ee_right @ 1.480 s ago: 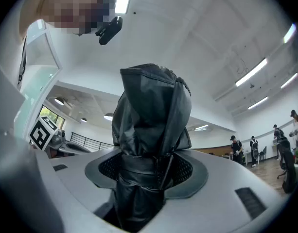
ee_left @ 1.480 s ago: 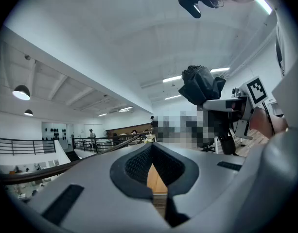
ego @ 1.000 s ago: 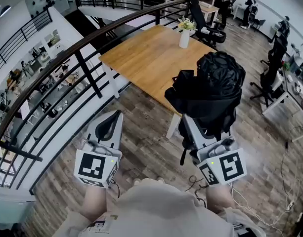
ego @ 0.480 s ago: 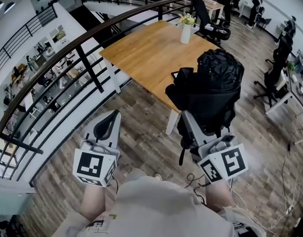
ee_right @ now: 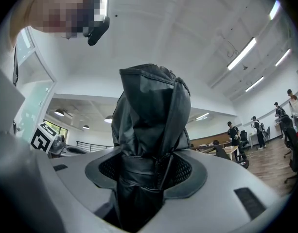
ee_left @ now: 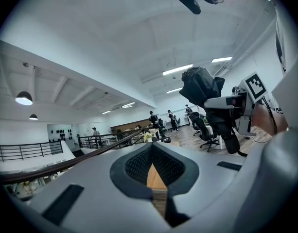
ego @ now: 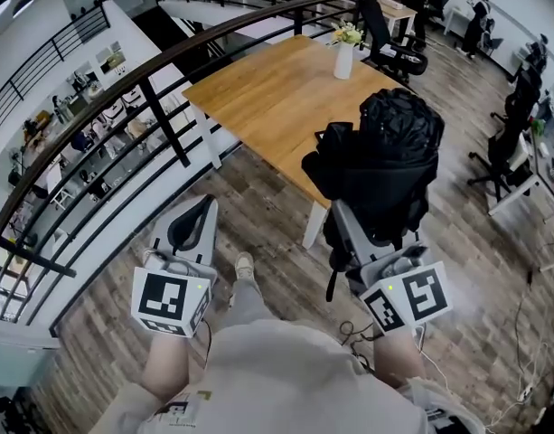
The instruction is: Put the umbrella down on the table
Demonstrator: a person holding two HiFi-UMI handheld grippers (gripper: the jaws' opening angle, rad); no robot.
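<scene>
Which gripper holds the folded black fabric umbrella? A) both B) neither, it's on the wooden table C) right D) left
C: the folded black fabric umbrella is clamped between the jaws of the right gripper; the left gripper has nothing between its own.

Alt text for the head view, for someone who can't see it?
The right gripper grips a black umbrella above the floor, by a wooden table's near corner. The left gripper, shut and empty, hangs beside a black railing.
</scene>
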